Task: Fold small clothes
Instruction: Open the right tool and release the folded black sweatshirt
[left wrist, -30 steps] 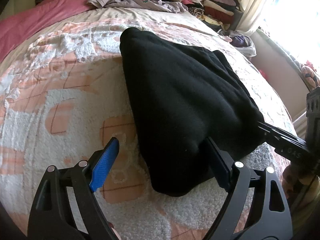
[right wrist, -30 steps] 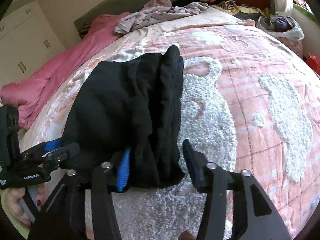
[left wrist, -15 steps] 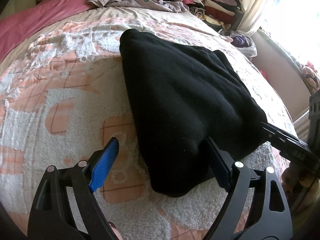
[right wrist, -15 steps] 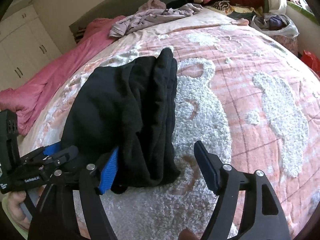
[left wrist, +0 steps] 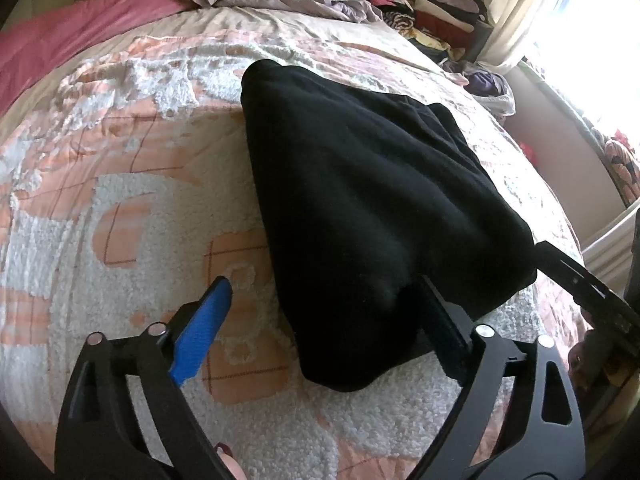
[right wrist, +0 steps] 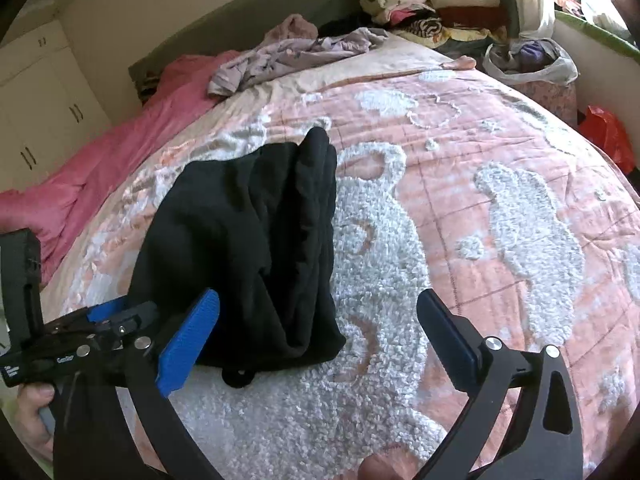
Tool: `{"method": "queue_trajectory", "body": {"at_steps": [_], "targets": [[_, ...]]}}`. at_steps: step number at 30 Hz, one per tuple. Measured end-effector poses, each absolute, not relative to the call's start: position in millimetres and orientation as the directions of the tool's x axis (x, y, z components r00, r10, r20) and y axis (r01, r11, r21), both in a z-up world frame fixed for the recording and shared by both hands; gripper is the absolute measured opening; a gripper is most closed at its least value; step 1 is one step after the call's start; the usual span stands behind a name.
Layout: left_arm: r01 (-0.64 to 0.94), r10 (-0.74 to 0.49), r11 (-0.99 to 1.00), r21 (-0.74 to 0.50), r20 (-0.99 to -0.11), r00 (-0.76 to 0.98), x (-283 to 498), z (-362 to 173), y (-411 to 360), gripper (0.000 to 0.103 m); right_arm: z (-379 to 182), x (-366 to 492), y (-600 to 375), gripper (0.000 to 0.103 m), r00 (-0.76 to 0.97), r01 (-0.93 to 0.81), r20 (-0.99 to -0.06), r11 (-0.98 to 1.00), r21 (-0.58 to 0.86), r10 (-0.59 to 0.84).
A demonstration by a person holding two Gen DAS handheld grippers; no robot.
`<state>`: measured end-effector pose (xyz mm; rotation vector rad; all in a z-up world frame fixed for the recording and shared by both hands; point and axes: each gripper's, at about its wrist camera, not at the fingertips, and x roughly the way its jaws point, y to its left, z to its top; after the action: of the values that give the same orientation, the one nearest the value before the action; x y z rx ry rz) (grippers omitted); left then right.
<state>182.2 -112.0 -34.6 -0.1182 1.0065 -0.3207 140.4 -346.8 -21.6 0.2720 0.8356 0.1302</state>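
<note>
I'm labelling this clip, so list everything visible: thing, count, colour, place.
black garment: one, black, folded, lying on the bedspread.
bedspread: one, pink and white, covering the bed.
pink blanket: one, pink, bed's far left.
lilac clothes: a crumpled heap, pale purple, far end of bed.
folded clothes stack: one pile, mixed colours, beyond the bed.
plastic bag: one, whitish, beside the bed.
left gripper: open, at the garment's near edge.
right gripper: open.
</note>
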Motion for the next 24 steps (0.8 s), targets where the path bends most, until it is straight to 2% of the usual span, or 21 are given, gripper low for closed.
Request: {"method": "queue_trajectory", "body": {"at_steps": [5,6,24], "targets": [[0.198,-0.305,0.951,-0.237,-0.818,0.487,183.9,-31.6,-111.8,0.090,-21.9,138.2,-344.3,0.099,0.659,-0.009,-0.721,0.960,0.280,0.216],[0.199,-0.307,0.951,-0.238,-0.821,0.481,184.9,-31.4,-111.5,0.093,-21.8,137.5,-343.4,0.099,0.658,-0.009,-0.722,0.961,0.278,0.215],[0.185,-0.262,0.964,-0.190,-0.776,0.573,163.6,2.5,-100.7,0.094,8.7,111.5,-337.0,0.099,0.716,-0.042,-0.667,0.966,0.254,0.206]]}}
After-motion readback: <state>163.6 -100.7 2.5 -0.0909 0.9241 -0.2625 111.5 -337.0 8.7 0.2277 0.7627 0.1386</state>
